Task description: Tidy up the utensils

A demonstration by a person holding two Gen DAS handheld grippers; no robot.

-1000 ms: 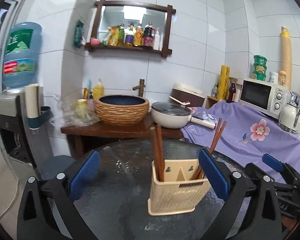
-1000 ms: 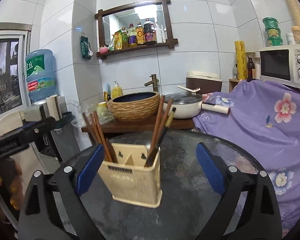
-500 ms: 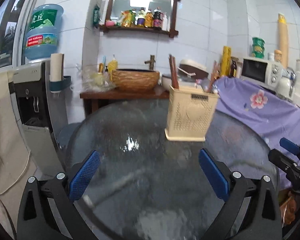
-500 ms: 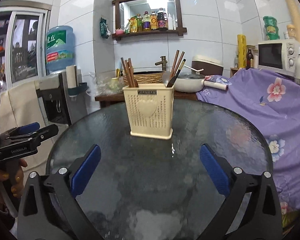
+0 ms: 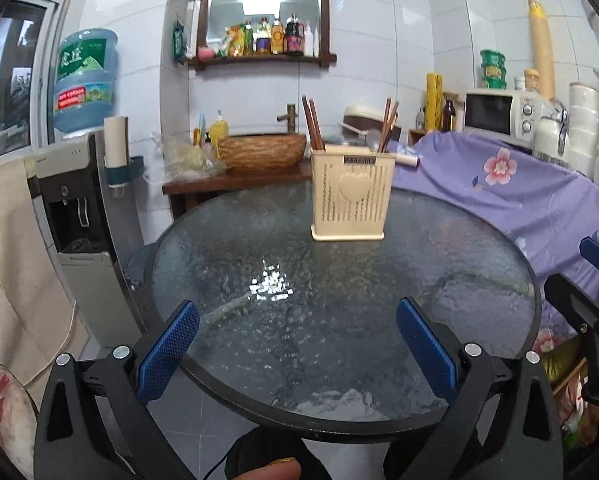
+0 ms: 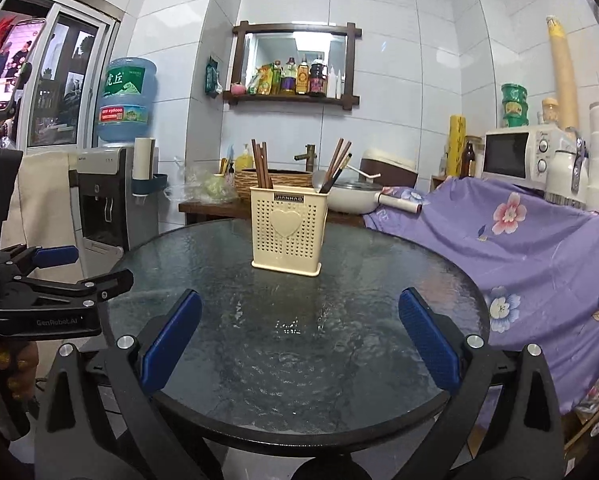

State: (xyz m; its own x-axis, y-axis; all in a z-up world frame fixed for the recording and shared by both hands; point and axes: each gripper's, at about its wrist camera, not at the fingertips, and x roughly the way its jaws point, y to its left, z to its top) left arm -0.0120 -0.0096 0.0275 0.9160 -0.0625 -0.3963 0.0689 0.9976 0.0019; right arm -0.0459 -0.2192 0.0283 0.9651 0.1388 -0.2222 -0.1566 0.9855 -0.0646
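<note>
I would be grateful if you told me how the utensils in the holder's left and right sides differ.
The left chopsticks stand nearly upright in a tight bundle; the right chopsticks lean rightward and fan apart. Only the right side includes a darker, black-handled utensil. Both groups sit in the cream holder, ends up.

Cream perforated utensil holder (image 6: 287, 236) with heart motif, dark speckled glass table (image 6: 339, 320), purple floral cloth (image 6: 519, 248).
</note>
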